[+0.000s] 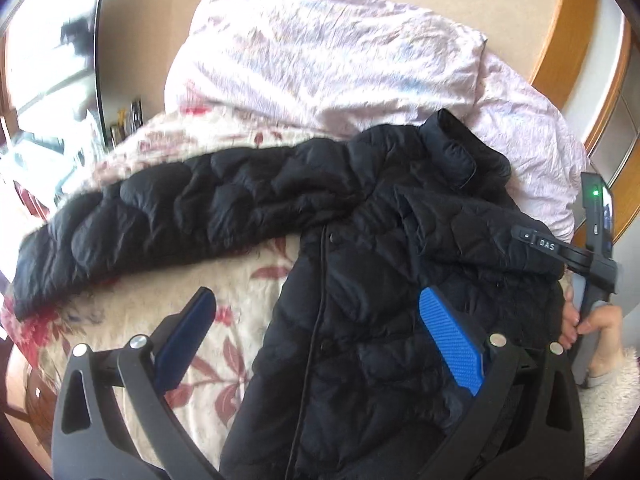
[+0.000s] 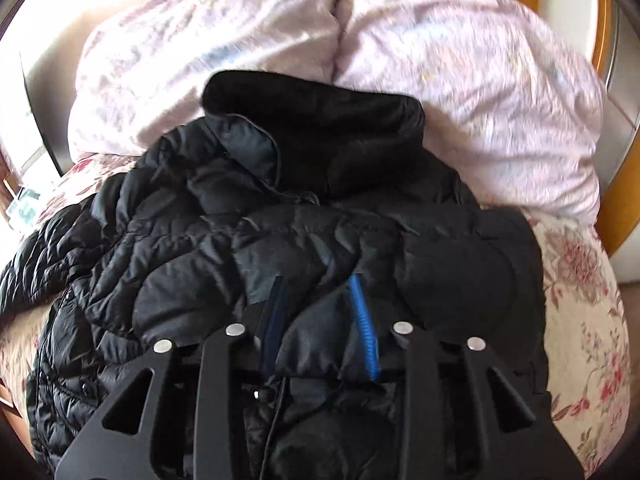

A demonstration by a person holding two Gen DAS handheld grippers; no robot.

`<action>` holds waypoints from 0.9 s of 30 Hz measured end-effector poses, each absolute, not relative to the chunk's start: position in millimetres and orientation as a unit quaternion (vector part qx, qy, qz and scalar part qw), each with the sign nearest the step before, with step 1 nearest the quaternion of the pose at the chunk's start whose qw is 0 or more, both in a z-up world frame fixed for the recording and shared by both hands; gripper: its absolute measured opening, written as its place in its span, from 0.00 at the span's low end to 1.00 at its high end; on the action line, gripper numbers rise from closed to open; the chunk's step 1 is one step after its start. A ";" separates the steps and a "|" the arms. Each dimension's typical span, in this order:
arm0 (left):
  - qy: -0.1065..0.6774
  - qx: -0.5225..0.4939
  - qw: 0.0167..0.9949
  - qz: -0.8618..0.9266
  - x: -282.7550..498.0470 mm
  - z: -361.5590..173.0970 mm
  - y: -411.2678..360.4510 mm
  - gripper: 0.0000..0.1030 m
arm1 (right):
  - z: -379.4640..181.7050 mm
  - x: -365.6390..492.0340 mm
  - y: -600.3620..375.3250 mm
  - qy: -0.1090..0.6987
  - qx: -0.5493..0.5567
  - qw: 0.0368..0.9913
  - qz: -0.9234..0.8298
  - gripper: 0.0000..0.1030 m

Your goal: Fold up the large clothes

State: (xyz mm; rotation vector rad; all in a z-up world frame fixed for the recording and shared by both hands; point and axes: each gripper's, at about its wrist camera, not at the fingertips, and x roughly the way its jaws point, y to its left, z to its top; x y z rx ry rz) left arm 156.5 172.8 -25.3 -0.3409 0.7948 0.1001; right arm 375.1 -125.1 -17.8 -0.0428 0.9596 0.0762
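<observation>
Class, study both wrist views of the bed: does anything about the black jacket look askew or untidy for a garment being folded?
Yes. The black puffer jacket lies crooked: one sleeve stretches out sideways across the floral blanket, while the other side is bunched over the body. The collar rides up against the pink duvet.

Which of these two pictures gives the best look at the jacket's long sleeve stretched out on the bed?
The left wrist view. There the sleeve of the black jacket lies stretched out in full across the floral bedspread. The right wrist view catches only a short, cropped part of it at the left edge.
</observation>
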 end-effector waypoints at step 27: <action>0.297 -0.438 0.836 0.148 96.5 -71.5 317.8 0.97 | -72.2 406.3 -100.2 0.522 -0.069 0.850 0.023 0.32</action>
